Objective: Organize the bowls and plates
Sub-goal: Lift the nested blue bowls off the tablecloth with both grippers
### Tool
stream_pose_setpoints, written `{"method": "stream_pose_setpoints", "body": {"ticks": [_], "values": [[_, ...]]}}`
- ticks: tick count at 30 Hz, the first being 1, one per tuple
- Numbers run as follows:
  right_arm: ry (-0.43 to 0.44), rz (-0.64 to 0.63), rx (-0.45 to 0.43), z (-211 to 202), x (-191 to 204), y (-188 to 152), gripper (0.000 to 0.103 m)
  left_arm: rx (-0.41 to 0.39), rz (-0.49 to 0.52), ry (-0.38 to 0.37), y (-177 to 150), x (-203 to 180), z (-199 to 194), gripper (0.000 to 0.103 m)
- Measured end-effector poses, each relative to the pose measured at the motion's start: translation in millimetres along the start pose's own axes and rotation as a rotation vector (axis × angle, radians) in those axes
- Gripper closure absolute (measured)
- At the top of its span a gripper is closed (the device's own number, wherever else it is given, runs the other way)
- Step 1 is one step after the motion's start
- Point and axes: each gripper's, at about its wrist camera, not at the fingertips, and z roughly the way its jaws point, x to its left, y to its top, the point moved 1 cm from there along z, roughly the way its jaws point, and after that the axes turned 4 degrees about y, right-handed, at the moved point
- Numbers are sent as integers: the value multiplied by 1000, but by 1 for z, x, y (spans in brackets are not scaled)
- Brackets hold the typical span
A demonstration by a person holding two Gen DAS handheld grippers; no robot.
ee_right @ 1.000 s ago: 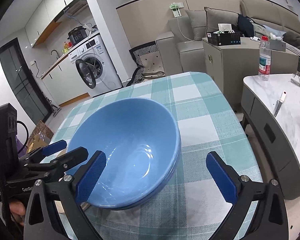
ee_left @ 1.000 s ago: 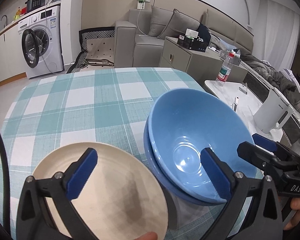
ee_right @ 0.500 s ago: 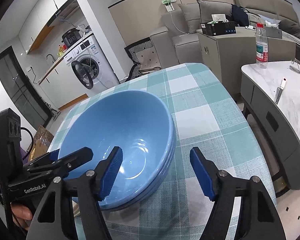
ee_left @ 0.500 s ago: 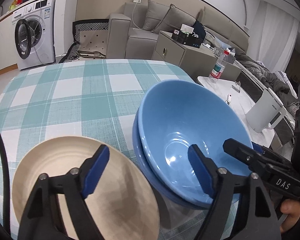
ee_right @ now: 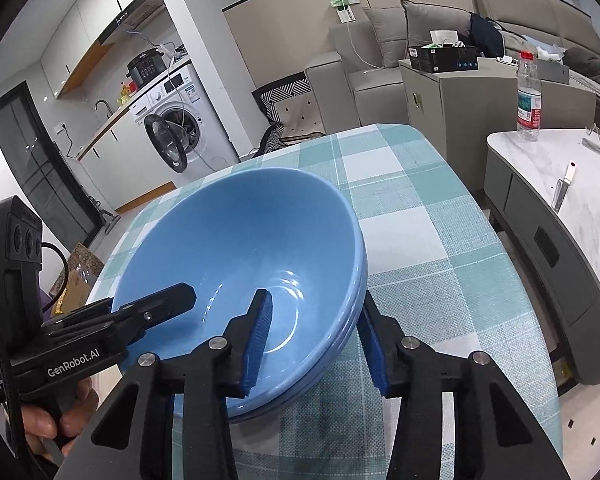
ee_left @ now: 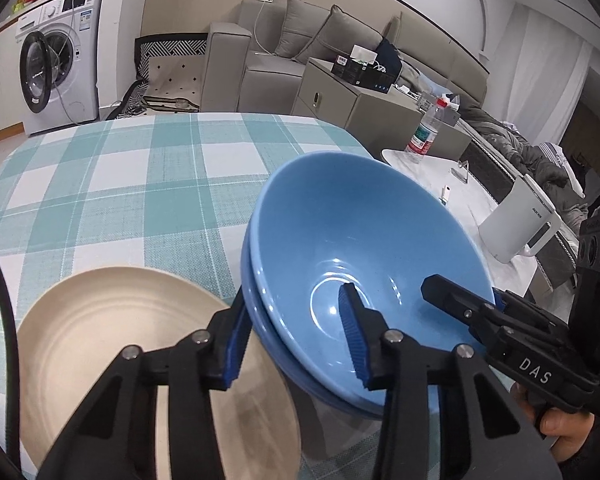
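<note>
Two blue bowls (ee_left: 360, 248) sit nested on the teal checked tablecloth (ee_left: 120, 184). My left gripper (ee_left: 292, 308) straddles their left rim, one pad outside and one inside, and its jaws are closing onto the wall. My right gripper (ee_right: 314, 300) straddles the right rim of the blue bowls (ee_right: 240, 240) the same way, jaws closing, pads against the wall. Each gripper shows in the other's view: the right gripper (ee_left: 460, 308) and the left gripper (ee_right: 160, 304), each held by a hand. A beige plate (ee_left: 120, 340) lies flat just left of the bowls.
The table's right edge (ee_right: 500, 280) drops off close to the bowls. Beyond it stands a white side table with a kettle (ee_left: 520, 232) and a water bottle (ee_right: 529, 92). A washing machine (ee_left: 56, 72) and a sofa (ee_left: 300, 48) lie behind.
Both pairs of jaws narrowed from wide open to close around the bowl rims. Each gripper shifted slightly so that one finger sits inside the bowl and one outside.
</note>
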Motion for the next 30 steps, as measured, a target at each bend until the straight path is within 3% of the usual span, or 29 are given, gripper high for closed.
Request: {"method": "stream_pose_setpoints", "body": {"ticks": [30], "values": [[-38, 7, -52, -16, 5, 1, 63, -23, 29, 45, -1, -13, -16, 62]]}}
